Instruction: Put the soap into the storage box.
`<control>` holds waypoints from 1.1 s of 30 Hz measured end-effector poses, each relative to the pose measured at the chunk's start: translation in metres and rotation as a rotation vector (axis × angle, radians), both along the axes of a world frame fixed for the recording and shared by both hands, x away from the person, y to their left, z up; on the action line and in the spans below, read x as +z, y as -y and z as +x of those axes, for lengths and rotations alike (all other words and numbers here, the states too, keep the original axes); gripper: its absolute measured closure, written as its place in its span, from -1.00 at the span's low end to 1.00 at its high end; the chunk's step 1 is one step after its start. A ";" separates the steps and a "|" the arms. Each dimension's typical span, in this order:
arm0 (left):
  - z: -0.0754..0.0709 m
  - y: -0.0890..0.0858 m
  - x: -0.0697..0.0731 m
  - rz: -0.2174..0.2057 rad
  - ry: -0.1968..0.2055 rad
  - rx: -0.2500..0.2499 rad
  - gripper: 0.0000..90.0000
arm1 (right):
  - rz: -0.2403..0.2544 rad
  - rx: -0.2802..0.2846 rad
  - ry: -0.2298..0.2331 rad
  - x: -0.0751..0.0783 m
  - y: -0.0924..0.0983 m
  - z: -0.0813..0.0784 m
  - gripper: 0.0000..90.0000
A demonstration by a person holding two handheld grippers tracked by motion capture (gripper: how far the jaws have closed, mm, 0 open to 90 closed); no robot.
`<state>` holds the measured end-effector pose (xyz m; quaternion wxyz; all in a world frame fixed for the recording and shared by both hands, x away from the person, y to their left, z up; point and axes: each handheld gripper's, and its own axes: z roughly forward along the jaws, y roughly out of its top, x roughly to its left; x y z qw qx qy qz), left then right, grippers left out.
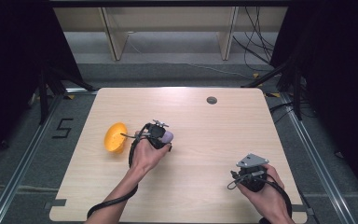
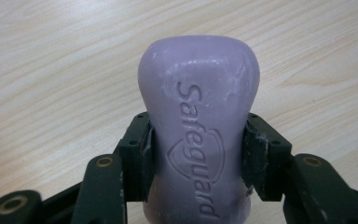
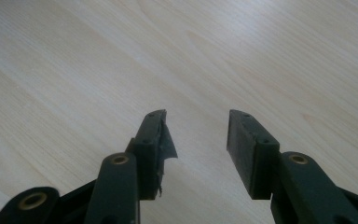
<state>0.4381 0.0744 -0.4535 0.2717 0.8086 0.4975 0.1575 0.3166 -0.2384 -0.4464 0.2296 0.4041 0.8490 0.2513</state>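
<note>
Soap (image 2: 198, 135), purple and waisted, sitting pinched between the left gripper (image 1: 164, 138) jaws, gripped at the narrow middle where the bar tapers, likely so the bulging ends keep it from slipping out either way. Pads (image 2: 139, 161) pressing flat on both flanks, embossed lettering facing the camera, rounded end pointing toward 12 o'clock in the left gripper view. Hanging clear of the bench (image 1: 200, 121), judging by the high view, though the gap underneath being too small to confirm.

Lying on its side at about 9 o'clock from the soap, close by: orange bowl (image 1: 114, 137), open mouth turned toward the gripper. Probably serving as the place the soap belongs to, either source or destination; impossible telling which from these frames.

Resting near the bench's 5 o'clock corner, well apart from the soap: right gripper (image 3: 196, 135), jaws spread with nothing between, bare wood showing through the gap. Staying out of the way, seemingly, leaving the working area around the bowl free for the left hand (image 1: 145, 156). Torn padding hanging off its left pad (image 3: 161, 140), possibly weakening any grip there.

Sitting far off at 1 o'clock: small dark grommet (image 1: 211, 100), uninvolved.
</note>
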 end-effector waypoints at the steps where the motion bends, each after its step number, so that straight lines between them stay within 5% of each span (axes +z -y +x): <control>1: -0.002 -0.001 0.000 -0.007 0.005 0.002 0.10 | 0.002 -0.002 -0.001 0.000 0.000 0.000 0.28; 10: -0.012 -0.010 0.001 -0.041 0.062 0.023 0.10 | 0.003 -0.029 -0.012 0.001 -0.002 -0.002 0.28; 33: -0.034 -0.029 0.005 -0.078 0.095 0.057 0.10 | -0.002 -0.025 0.003 0.001 -0.001 -0.001 0.26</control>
